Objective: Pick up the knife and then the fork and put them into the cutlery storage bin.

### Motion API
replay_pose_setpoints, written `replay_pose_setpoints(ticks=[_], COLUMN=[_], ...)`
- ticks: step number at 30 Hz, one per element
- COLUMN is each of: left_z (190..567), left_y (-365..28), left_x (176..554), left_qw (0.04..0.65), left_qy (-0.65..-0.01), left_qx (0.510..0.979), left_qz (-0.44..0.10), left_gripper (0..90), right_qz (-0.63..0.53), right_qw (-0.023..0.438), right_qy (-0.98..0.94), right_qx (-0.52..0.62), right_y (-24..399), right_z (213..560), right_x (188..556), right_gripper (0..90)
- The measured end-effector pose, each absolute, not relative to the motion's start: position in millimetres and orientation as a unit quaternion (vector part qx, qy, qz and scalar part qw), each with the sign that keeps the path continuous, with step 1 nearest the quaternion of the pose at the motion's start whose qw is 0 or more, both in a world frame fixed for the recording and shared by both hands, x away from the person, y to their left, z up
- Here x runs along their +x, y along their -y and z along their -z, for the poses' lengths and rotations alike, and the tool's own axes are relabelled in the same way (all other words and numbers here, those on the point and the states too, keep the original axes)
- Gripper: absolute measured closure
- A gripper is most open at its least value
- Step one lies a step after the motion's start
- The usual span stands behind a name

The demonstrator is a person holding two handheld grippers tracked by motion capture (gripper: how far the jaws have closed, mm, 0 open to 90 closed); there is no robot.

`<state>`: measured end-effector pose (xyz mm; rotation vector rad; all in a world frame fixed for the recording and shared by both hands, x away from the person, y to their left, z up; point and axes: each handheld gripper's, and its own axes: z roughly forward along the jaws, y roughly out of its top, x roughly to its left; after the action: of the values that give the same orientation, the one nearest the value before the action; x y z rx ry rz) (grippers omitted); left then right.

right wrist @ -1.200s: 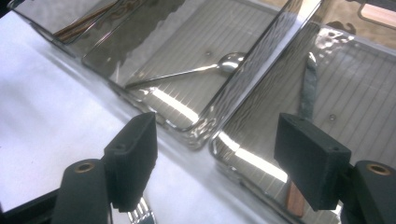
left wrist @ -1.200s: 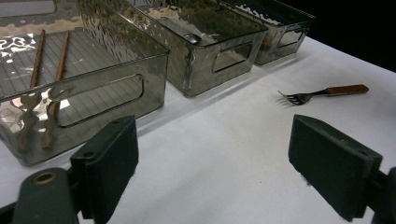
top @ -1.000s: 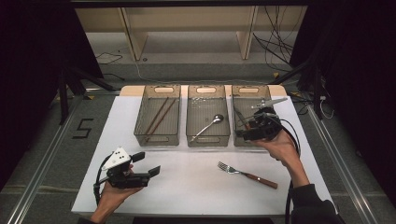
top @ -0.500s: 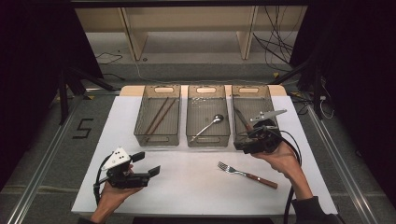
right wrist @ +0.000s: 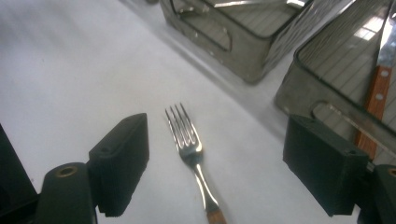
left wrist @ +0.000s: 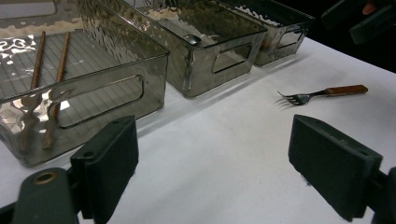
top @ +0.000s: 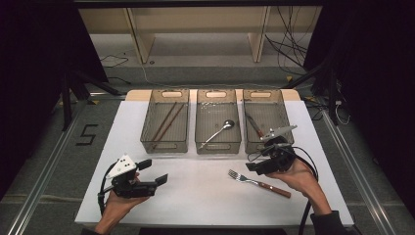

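A fork (top: 258,183) with a wooden handle lies on the white table, tines pointing left. My right gripper (top: 255,167) hovers open just above and behind it; in the right gripper view the fork (right wrist: 194,158) lies between the two spread jaws, untouched. My left gripper (top: 152,172) rests open at the front left, nothing between its jaws; its view shows the fork (left wrist: 322,94) farther off. Three smoky plastic bins stand in a row: the left bin (top: 165,145) holds two chopsticks (top: 166,121), the middle bin (top: 218,145) a spoon (top: 219,130), the right bin (top: 264,95) a wooden-handled knife (top: 255,125).
The white table (top: 195,196) ends in a front edge near the person's forearms. Metal rails run along both sides of the floor. A wooden shelf frame (top: 195,29) stands behind the table, with cables (top: 293,49) on the floor at right.
My right gripper has come back from over the right bin toward the front and lowered over the fork. The left gripper has stayed put.
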<state>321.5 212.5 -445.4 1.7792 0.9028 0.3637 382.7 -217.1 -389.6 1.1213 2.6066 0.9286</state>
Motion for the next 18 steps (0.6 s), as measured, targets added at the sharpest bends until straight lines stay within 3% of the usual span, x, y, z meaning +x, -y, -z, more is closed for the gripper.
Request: replay_pose_setpoints(ticks=[18], left_z=[445.2], left_y=[-212.4], left_x=[321.5], left_qw=[0.529], left_qy=[-0.377], left_qx=[0.745], left_qz=[-0.15], left_gripper=[15.7], right_qz=[-0.207], right_qw=[0.055], right_qy=[-0.903], right_qx=[0.372], right_y=[222.0], right_z=[422.8], right_x=[374.5], right_gripper=[27.2])
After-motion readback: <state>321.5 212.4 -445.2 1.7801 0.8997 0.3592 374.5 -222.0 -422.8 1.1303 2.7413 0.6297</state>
